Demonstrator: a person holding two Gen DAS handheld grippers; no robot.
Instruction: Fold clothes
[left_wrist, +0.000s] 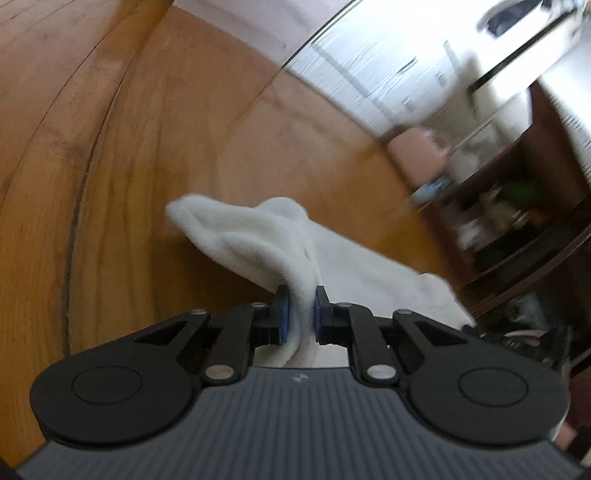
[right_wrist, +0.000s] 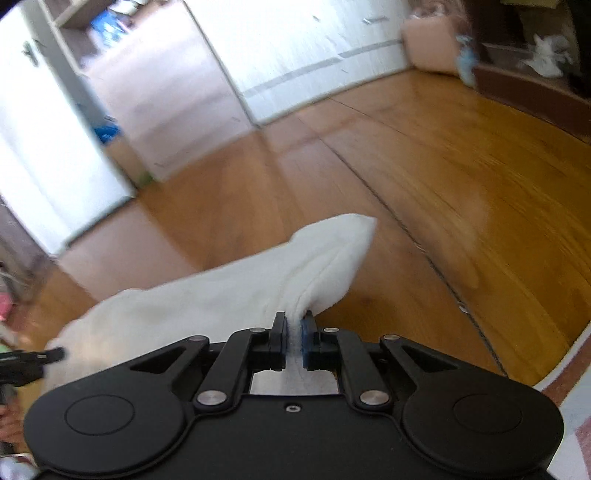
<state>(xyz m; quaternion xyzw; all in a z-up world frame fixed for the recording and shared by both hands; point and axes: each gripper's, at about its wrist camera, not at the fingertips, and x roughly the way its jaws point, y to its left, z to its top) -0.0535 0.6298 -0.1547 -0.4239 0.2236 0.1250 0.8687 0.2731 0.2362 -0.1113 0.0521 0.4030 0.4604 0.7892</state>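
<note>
White fleece pinched in both claws, held up over the wooden floor.

Blue pads of the left claw (left_wrist: 300, 308) were clamped on a bunched corner of the white garment (left_wrist: 258, 236), and the right claw (right_wrist: 294, 334) was clamped the same way on another corner (right_wrist: 325, 258); the cloth sagged between them above the wooden floor (left_wrist: 129, 166), apparently clear of it. Judging by that slack, doing the fold well meant drawing the two corners apart until the edge ran taut, keeping both at level height, then lowering evenly so no crease got trapped.
</note>
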